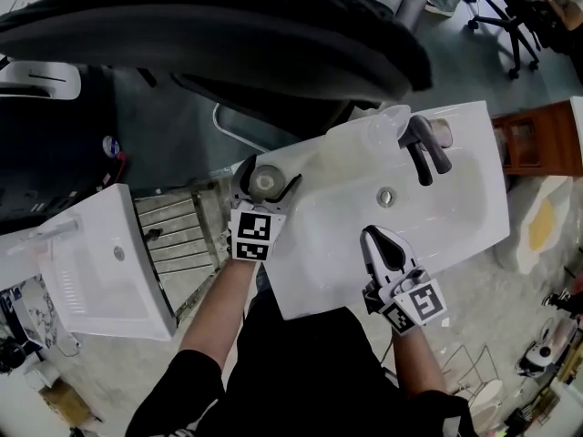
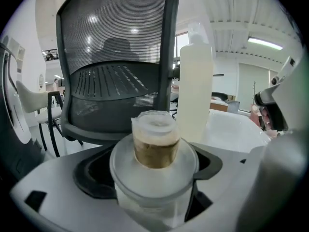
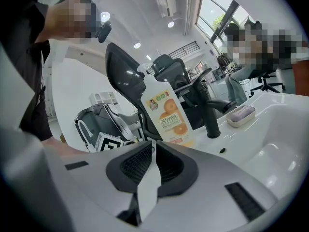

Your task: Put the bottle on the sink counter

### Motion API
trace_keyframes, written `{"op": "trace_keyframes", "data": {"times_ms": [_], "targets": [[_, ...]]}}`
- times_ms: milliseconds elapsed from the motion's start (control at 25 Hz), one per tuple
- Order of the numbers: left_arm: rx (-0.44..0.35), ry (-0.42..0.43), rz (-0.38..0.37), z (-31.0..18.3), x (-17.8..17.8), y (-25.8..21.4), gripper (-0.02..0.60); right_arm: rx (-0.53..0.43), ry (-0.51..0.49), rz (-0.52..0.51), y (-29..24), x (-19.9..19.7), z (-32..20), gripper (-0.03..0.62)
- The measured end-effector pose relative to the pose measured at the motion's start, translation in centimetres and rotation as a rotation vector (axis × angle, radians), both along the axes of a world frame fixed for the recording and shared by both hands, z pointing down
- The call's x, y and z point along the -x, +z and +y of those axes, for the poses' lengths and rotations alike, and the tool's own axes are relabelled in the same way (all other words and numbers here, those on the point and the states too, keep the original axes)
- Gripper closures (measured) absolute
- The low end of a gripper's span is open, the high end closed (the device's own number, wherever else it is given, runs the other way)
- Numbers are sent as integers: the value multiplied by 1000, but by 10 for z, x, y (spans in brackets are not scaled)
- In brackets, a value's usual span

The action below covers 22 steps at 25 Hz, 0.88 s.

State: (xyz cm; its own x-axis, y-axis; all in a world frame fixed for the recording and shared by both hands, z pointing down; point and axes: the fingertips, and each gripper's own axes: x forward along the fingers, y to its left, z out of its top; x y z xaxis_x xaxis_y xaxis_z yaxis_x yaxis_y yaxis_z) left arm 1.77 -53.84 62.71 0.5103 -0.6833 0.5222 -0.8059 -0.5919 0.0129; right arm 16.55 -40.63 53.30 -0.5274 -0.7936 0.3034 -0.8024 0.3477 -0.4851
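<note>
A small clear bottle [image 1: 265, 181] with a brownish neck [image 2: 154, 149] and a clear cap stands at the near left corner of the white sink counter [image 1: 310, 271]. My left gripper [image 1: 268, 173] reaches around it, with one jaw on each side. A narrow gap shows beside its fingers, so this gripper is open with the bottle between the jaws. Over the counter's front edge my right gripper [image 1: 381, 241] is shut with nothing in it; in the right gripper view its fingertips [image 3: 150, 151] meet.
A tall soap bottle [image 3: 169, 112] with an orange label stands at the back of the counter, next to the black faucet [image 1: 424, 148] and a soap dish [image 3: 240, 115]. A black mesh office chair [image 1: 209, 25] stands behind the sink. A second white sink [image 1: 100, 262] lies at the left.
</note>
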Motion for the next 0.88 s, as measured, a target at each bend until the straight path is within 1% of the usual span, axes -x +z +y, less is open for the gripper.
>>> {"op": "trace_keyframes", "data": {"times_ms": [40,120,160,280,360,480,560,680,720,760,840,880], "targets": [[-9,13,-12,1,0,-2,161,-4,-3,2,-1,1,1,554],[-37,44,-42,5,-1,-9,158,-15,-14,10,-5,1,2,554],[-44,49,-41,7,0,-13,158,-21,-19,15,-7,0,3,554],[-36,29,-7,14,8,-22,157,-46,-29,21,-13,0,6,554],[-44,21,-11,16,14,-31,156,-78,-36,13,-19,2,5,554],[-78,7,-15,24,21,-55,157,-127,-52,-3,-31,4,2,554],[-100,-14,2,32,30,-75,158,-152,-57,-16,-40,7,2,554],[-105,-48,75,49,40,-103,160,-199,-56,-26,-57,11,2,554],[-121,-64,94,55,44,-112,162,-217,-54,-26,-63,12,2,554],[-154,-81,96,59,48,-122,185,-233,-52,-24,-68,13,2,554],[-239,-108,64,69,55,-139,315,-257,-50,-14,-74,14,4,556],[-268,-115,55,74,57,-145,330,-264,-50,-8,-75,15,7,556]]}}
